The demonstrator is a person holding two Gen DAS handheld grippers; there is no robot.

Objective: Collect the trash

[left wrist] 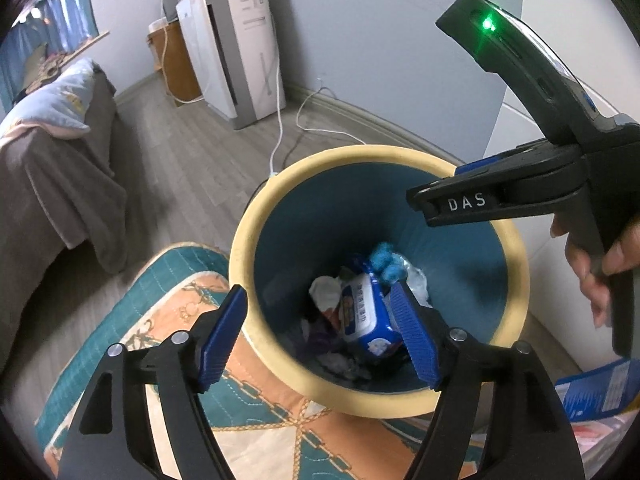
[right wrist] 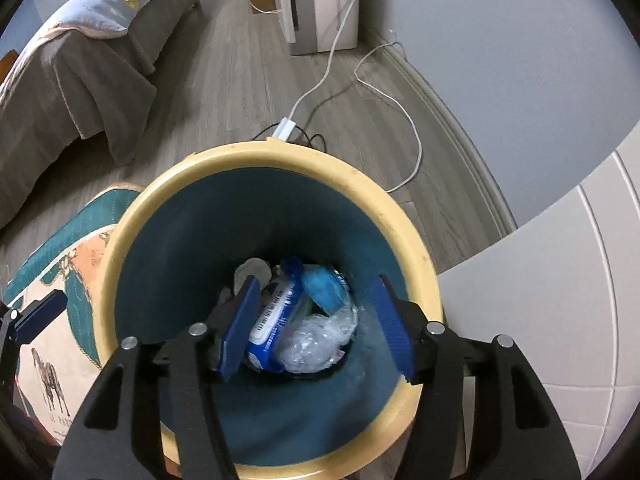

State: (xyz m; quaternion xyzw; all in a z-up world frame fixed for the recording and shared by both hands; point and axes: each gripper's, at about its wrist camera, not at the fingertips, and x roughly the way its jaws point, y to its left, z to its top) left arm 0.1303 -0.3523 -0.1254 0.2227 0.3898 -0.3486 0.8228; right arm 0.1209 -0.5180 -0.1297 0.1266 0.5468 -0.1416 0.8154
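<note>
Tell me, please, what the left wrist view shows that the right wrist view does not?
Only the left view shows the right tongs from the side, with the hand gripping them, and a blue box at the lower right. Only the right view shows the horse print on the rug. Both share the bin, the trash inside it, the bed and a white cable.

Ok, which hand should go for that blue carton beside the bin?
Right, probably: the blue carton lies right of the bin, below the right tongs; the left tongs sit further left.
</note>
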